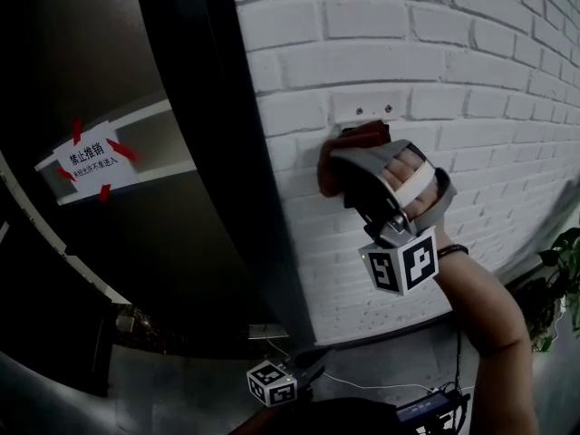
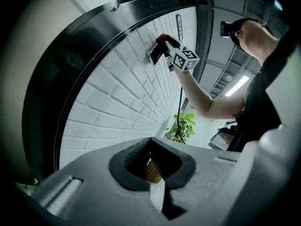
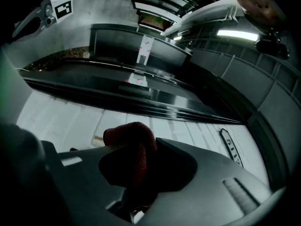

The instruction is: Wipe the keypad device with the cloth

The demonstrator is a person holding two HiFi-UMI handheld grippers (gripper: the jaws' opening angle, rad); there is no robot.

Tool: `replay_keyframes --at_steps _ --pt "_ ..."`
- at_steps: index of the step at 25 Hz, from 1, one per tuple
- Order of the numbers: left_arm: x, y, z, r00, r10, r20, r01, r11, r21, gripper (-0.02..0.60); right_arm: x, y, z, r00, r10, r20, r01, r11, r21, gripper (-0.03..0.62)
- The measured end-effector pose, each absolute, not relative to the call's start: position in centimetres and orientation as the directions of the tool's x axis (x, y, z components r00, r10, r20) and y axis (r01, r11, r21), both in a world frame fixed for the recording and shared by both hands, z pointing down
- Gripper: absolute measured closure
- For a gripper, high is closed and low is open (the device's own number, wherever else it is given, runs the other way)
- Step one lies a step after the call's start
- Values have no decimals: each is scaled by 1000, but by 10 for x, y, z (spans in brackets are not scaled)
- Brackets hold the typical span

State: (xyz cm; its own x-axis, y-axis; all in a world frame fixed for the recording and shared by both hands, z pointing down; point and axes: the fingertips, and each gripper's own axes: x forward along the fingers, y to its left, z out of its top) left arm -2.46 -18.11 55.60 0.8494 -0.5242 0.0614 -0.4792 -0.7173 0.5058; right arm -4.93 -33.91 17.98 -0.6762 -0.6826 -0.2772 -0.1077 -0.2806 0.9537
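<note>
My right gripper [image 1: 347, 166] is shut on a dark red cloth [image 1: 355, 139] and holds it against the white brick wall [image 1: 471, 80]. The cloth [image 3: 133, 142] bulges out between the jaws in the right gripper view. The keypad device is hidden behind cloth and gripper in the head view. In the left gripper view it shows as a dark box [image 2: 153, 55] on the wall, with the right gripper [image 2: 164, 48] on it. My left gripper [image 1: 308, 365] hangs low near the floor, far from the device. Its jaws [image 2: 153, 171] are shut with nothing between them.
A white plate with two screws [image 1: 367, 108] sits on the wall just above the cloth. A dark door frame [image 1: 227, 152] runs left of the bricks, with a taped paper notice [image 1: 91, 159] beyond it. A potted plant [image 1: 557, 288] stands at the right and cables [image 1: 362, 385] lie on the floor.
</note>
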Motion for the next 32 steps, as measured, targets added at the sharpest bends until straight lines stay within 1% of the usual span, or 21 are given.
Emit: replay_keyframes --at_steps 2,4,7,11,13,15,17,21,23,24,26,30,32 --pt "-24 -181 556 851 -522 62 -477 -718 507 578 -60 -340 195 -699 -681 -219 -54 -255 965 513" --pt "-23 -182 557 853 -518 63 -474 -720 507 577 -55 -340 198 -711 -670 -214 -52 -253 966 513" --pt "-24 -183 558 853 -517 65 -475 -720 505 577 -24 -342 192 -702 -664 -258 -124 -242 962 513" --pt "-24 -184 559 854 -514 78 -478 -719 505 577 25 -351 179 -623 -704 -342 -233 -250 940 513" --pt "-22 -183 560 857 -509 79 -475 -722 503 578 38 -353 176 -586 -716 -380 -259 -279 925 513" --pt "-20 -182 560 858 -507 80 -474 -723 502 577 31 -351 179 -596 -708 -379 -243 -290 925 513" --pt "-20 -183 559 857 -510 76 -475 -723 502 578 8 -348 186 -638 -688 -346 -211 -276 938 513" --pt "-23 -184 557 849 -525 67 -484 -718 500 577 -36 -339 209 -734 -639 -232 -117 -217 969 514" --pt "-24 -184 559 846 -529 70 -489 -715 501 577 -43 -337 219 -761 -623 -182 -67 -204 977 514" --pt "-25 -184 559 845 -530 70 -490 -714 500 577 -40 -336 220 -766 -618 -174 -62 -198 978 514" --pt "-25 -183 559 845 -530 70 -490 -715 499 577 -24 -339 219 -763 -621 -181 -86 -180 980 513" --pt "-27 -182 562 845 -529 79 -492 -711 502 577 18 -347 213 -708 -664 -240 -196 -142 970 513" --pt "-27 -182 563 846 -528 79 -491 -711 503 577 25 -349 216 -690 -680 -248 -215 -135 967 513"
